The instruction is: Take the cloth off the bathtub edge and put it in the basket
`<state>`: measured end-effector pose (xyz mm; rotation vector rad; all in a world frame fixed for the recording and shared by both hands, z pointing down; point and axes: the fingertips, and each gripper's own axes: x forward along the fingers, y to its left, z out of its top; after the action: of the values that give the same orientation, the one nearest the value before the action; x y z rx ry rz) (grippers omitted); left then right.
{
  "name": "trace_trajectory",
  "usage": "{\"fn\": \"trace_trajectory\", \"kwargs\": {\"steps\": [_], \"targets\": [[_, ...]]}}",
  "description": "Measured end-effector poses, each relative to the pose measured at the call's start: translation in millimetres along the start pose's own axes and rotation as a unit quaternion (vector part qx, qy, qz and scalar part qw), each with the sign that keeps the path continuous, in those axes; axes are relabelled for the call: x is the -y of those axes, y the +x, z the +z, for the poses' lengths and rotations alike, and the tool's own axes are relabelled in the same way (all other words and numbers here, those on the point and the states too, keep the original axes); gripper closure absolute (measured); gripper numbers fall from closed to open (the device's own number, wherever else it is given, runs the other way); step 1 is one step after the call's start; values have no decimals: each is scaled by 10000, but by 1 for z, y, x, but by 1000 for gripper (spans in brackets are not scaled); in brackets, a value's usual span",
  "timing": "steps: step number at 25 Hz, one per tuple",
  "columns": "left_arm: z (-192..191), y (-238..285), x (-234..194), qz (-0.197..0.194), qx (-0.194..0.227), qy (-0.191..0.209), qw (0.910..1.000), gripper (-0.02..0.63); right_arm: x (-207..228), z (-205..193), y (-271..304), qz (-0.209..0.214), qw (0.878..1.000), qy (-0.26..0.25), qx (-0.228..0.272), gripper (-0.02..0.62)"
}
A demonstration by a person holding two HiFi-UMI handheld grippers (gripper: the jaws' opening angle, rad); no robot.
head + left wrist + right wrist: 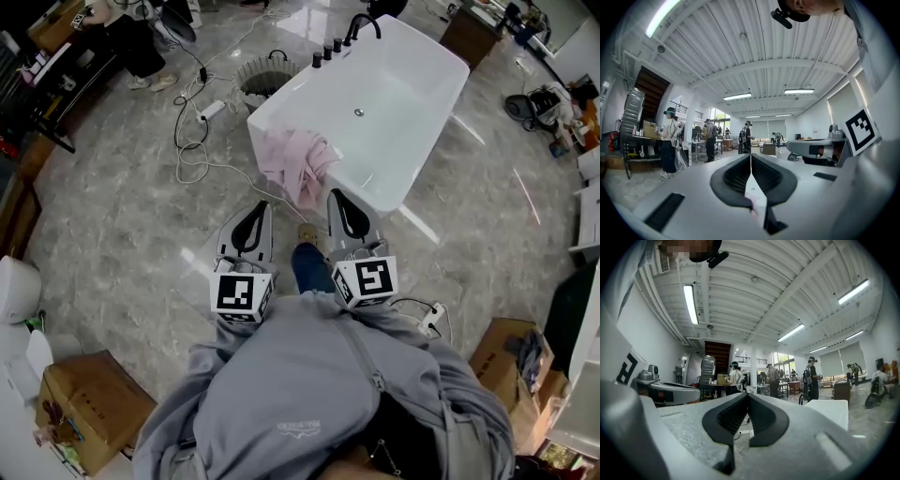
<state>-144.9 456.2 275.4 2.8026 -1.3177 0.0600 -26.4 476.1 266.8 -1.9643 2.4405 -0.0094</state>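
A pink cloth [296, 162] hangs over the near left corner of the white bathtub [412, 94]. Behind the tub's left end a round basket [266, 79] stands on the floor. My left gripper [265, 205] is shut and empty, on the near side of the cloth and a little left of it. My right gripper [333, 193] is shut too, its tip just below the cloth's lower right edge; whether it touches the cloth I cannot tell. The left gripper view shows the left gripper [751, 155] closed, with the right gripper's body [815, 148] beside it. In the right gripper view the right gripper [747, 395] is closed and the bathtub [830, 411] lies ahead on the right.
Black taps [349, 36] stand on the tub's far rim. Cables and a power strip [211, 110] lie on the marble floor left of the tub. Cardboard boxes [89, 405] sit at the near left and near right [511, 352]. Several people [670, 140] stand at tables farther off.
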Motion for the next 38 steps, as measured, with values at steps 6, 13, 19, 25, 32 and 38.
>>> {"fn": "trace_trajectory", "kwargs": {"steps": [6, 13, 19, 25, 32, 38], "targets": [[-4, 61, -33, 34, 48, -20, 10000, 597, 21, -8, 68, 219, 9997, -78, 110, 592], [20, 160, -74, 38, 301, -81, 9995, 597, 81, -1, 169, 376, 9989, -238, 119, 591], [32, 232, -100, 78, 360, -148, 9992, 597, 119, -5, 236, 487, 9986, -211, 37, 591], [34, 281, -120, 193, 286, -162, 9993, 597, 144, -9, 280, 591, 9981, -193, -44, 591], [35, 319, -135, 293, 297, -196, 9989, 597, 163, -13, 314, 718, 9972, -206, -90, 592], [30, 329, -141, 332, 302, -226, 9987, 597, 168, -17, 326, 773, 9968, -194, -86, 592]]}}
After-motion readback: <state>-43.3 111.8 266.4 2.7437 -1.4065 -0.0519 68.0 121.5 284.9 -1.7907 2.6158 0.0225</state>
